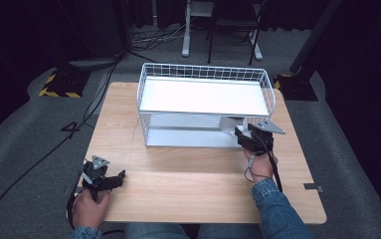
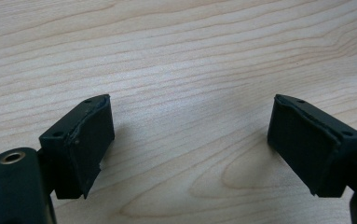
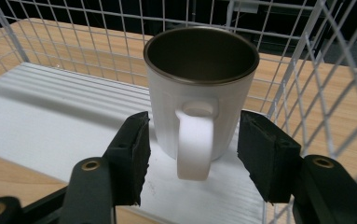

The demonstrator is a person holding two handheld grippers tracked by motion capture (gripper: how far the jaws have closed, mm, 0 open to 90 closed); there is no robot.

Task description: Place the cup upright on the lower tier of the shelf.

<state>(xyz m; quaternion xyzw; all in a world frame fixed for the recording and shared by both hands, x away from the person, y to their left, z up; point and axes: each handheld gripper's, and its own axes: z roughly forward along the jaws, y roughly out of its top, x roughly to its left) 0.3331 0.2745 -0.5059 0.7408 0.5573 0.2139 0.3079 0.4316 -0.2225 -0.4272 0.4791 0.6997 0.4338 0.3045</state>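
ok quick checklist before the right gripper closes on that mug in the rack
1. Right gripper open: ok, its jaws stand apart on either side of the mug.
2. Mug between the jaws: ok, the handle points straight at the camera, so the jaws flank the handle and the lower body.
3. Mug upright: ok, its opening faces up on the lower shelf of the wire rack.
4. Room beside the rack's wire side: cannot tell, the wires run close to one jaw.
5. Contact with the mug: cannot tell, small gaps seem to show on both sides.
6. Left gripper out of the way: ok, open over bare table.
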